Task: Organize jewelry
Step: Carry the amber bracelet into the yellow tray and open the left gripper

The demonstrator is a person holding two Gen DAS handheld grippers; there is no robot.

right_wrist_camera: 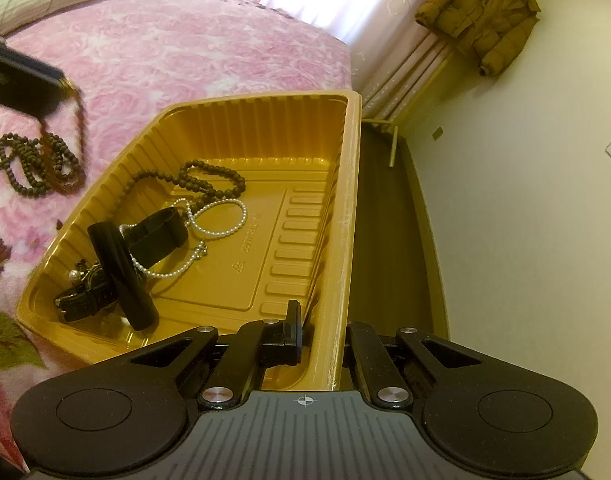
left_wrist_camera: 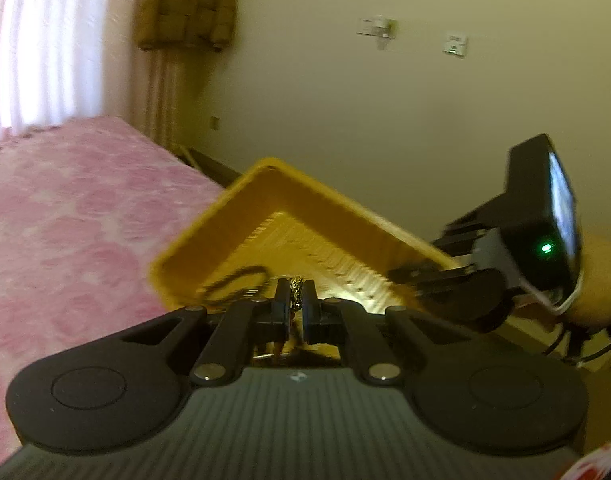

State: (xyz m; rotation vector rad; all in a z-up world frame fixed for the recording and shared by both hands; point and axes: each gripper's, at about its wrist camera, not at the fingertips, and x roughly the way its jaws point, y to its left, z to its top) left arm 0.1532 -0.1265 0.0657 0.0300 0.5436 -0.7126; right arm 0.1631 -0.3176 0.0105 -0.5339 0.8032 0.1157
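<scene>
The right claw (right_wrist_camera: 319,334) pinches the yellow tray (right_wrist_camera: 347,208) wall to steady it on the bed (right_wrist_camera: 177,44), while the left claw (left_wrist_camera: 295,300), nipped onto a gold chain (left_wrist_camera: 296,298), hangs above the tray to drop it in.

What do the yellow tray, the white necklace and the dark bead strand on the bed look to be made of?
Yellow tray: thin molded plastic, glossy, judging by ribbed walls and embossed floor.
White necklace: small round pearly beads with a soft sheen; real or imitation pearl cannot be told.
Dark bead strand: matte brown round beads, probably wood.
</scene>
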